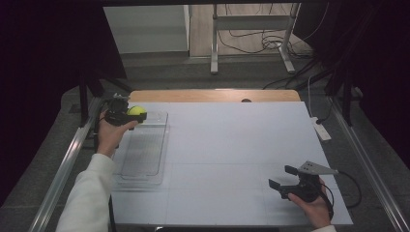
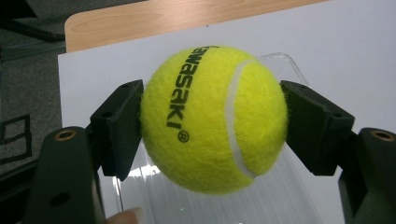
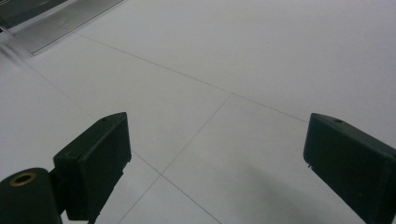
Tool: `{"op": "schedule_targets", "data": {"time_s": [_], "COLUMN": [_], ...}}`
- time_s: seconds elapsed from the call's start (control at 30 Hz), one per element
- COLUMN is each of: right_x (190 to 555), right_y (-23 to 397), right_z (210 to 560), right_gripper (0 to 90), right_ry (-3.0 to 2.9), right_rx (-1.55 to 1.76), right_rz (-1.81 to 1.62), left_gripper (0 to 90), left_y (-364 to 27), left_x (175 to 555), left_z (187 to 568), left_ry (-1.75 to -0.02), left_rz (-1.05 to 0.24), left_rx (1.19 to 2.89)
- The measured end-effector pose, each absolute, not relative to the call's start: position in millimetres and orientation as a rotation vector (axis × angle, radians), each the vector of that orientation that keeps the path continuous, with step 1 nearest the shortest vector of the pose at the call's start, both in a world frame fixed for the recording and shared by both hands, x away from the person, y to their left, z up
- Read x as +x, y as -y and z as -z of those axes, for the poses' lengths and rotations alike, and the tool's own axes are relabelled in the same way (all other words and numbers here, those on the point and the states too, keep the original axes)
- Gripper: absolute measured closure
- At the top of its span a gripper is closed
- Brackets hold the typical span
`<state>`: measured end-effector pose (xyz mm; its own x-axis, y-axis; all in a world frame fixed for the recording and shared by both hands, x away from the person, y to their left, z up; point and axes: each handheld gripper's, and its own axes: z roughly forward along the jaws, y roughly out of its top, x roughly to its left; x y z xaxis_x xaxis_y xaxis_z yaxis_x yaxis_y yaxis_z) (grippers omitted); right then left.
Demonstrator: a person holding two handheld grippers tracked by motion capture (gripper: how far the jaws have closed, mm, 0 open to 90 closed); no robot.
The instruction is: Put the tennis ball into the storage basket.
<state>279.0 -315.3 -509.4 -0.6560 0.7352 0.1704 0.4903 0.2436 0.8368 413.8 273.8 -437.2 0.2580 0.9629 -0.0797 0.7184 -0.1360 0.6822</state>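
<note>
While the ball (image 2: pixel 212 119) is clamped between the left gripper's (image 1: pixel 129 115) jaws above the tray's (image 1: pixel 145 164) far end, presumably for release, the right gripper (image 1: pixel 284 178) is kept wide apart, empty, near the table (image 1: pixel 232 140).

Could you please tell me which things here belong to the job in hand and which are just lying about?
In play:
- tennis ball, clamped in the left tongs
- clear tray beneath it

Lying about:
- right tongs, open, nothing between them
- white power strip by the table edge

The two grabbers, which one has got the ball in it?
The left gripper has it: its jaws squeeze the yellow tennis ball above the clear tray. The right gripper is open, holding nothing.
</note>
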Motion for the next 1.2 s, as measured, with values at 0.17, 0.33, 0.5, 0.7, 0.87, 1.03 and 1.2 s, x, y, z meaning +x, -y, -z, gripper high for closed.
{"op": "schedule_targets", "data": {"time_s": [0.17, 0.33, 0.5, 0.7, 0.87, 1.03, 1.2], "right_x": [279, 279, 279, 279, 279, 279, 279], "right_y": [315, 315, 315, 315, 315, 315, 315], "right_z": [510, 510, 510, 510, 510, 510, 510], "right_gripper": [7.5, 7.5, 7.5, 7.5, 7.5, 7.5, 7.5], "right_ry": [-2.261, -2.262, -2.261, -2.262, -2.262, -2.261, -2.261], "right_rx": [1.145, 1.147, 1.147, 1.148, 1.147, 1.148, 1.147], "right_rz": [-1.372, -1.371, -1.370, -1.370, -1.369, -1.368, -1.367], "left_gripper": [26.8, 26.8, 26.8, 26.7, 26.7, 26.7, 26.7], "left_y": [-274, -275, -276, -275, -275, -275, -274], "left_x": [416, 417, 417, 417, 418, 418, 418], "left_z": [443, 449, 453, 457, 460, 464, 467], "left_ry": [-1.532, -1.542, -1.556, -1.558, -1.561, -1.566, -1.570], "left_rz": [-0.500, -0.494, -0.486, -0.473, -0.465, -0.451, -0.451], "left_rx": [1.926, 1.934, 1.942, 1.949, 1.954, 1.964, 1.975]}}
